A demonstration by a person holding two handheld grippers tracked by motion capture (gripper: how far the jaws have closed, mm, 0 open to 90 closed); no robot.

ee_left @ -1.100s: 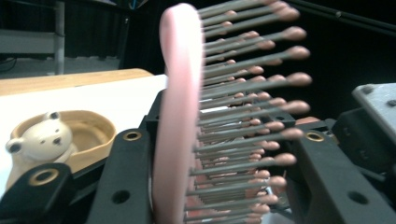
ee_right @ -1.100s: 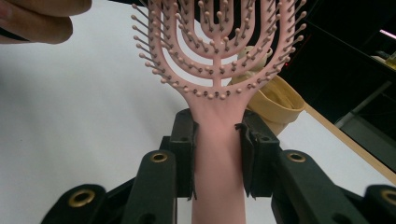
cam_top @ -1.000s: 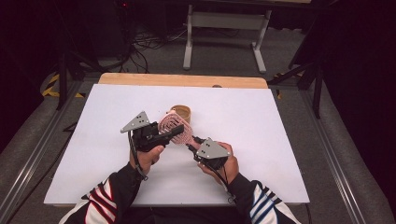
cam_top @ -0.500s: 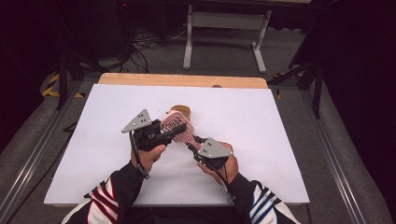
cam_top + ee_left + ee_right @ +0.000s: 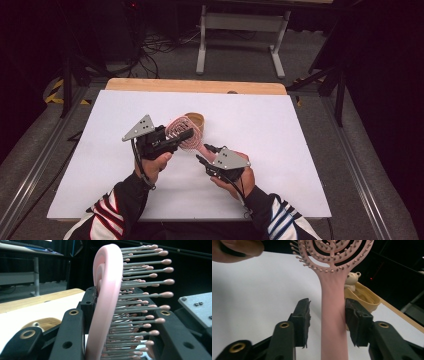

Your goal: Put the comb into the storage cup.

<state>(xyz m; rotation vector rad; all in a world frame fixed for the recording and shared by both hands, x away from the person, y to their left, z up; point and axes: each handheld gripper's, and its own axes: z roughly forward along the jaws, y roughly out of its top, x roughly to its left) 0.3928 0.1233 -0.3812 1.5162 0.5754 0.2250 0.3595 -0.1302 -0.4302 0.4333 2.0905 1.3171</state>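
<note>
A pink hairbrush (image 5: 181,133) with knob-tipped bristles is held up over the white table. My left gripper (image 5: 186,134) is shut on its round head (image 5: 105,290), one jaw on the back and one on the bristle side. My right gripper (image 5: 205,152) sits at the handle (image 5: 333,322). Its jaws have just been opening: the handle stands between the pads, with a clear gap on the left side and the right pad close beside it.
A tan bowl (image 5: 195,119) stands on the table just beyond the brush, with a small bear figure (image 5: 352,278) on its rim. The white board (image 5: 300,130) covers a wooden table top (image 5: 195,86). Dark floor, cables and a stand lie beyond.
The right gripper's jaws stand a little wider around the handle than before. Both hands and the brush stay almost where they were.
</note>
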